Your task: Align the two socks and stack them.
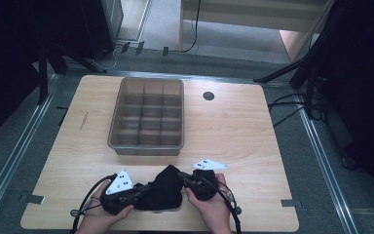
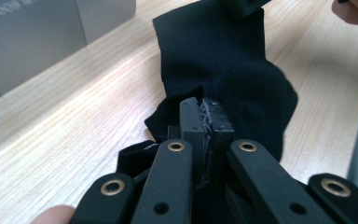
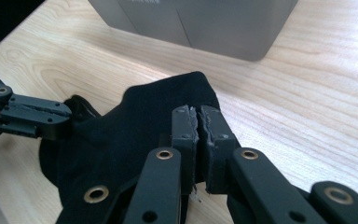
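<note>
Both tools are clamped on a black sock (image 1: 163, 191) that is bunched between them at the near edge of the desk (image 1: 233, 126). The left tool (image 2: 206, 122) has its jaws pressed together on a fold of the fabric, the rest of the sock stretching away ahead of it. The right tool (image 3: 198, 126) pinches the sock's opposite edge, its jaws closed tight on the cloth. Beyond both tools, farther up the desk, stands a grey divided bin (image 1: 147, 116), well apart from the sock.
</note>
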Demonstrator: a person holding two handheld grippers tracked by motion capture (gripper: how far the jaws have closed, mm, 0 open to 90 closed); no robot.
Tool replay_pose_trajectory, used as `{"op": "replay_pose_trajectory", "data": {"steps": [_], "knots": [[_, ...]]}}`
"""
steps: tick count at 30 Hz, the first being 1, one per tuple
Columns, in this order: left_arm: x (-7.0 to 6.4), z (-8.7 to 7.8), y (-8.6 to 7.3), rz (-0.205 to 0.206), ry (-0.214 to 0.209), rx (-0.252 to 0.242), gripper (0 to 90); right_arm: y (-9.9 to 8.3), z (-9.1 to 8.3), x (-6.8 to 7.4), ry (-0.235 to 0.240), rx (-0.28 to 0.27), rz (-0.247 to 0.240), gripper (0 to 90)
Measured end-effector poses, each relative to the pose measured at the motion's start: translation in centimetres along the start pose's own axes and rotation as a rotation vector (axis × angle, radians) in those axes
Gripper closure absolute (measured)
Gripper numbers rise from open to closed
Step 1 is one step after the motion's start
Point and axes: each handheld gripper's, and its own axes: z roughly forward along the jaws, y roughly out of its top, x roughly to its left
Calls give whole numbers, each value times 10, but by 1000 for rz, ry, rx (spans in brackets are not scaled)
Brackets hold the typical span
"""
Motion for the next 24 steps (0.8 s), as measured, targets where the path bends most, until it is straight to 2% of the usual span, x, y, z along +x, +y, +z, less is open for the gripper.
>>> {"op": "replay_pose_trajectory", "data": {"steps": [5,10,11,12,14,16,17,18,20,21,23,24], "knots": [[6,-17,3,-26,-18,-40,897,2,-12,5,10,-29,-9,849],[14,-37,6,-40,-11,-67,897,-1,-25,26,21,-38,-41,847],[14,-37,6,-40,-11,-67,897,-1,-25,26,21,-38,-41,847],[18,-43,6,-49,-4,-63,897,-5,-28,36,11,-44,-54,849],[20,-44,5,-54,-3,-58,897,-8,-28,39,0,-46,-63,849],[26,-39,1,-68,-4,-21,894,-19,-25,47,-14,-26,-86,793],[27,-36,-2,-75,4,-6,880,-24,-22,48,-18,-5,-98,739],[28,-34,-3,-87,23,-1,833,-29,-17,48,-15,15,-101,718],[30,-33,-3,-107,29,6,704,-31,-14,43,2,20,-84,701],[31,-35,-3,-118,29,7,671,-30,-15,41,3,14,-76,696],[36,-38,-5,-149,3,15,638,-23,-18,33,-3,-19,-57,689],[36,-38,-5,-149,3,15,616,-20,-19,29,-7,-30,-46,685]]}}
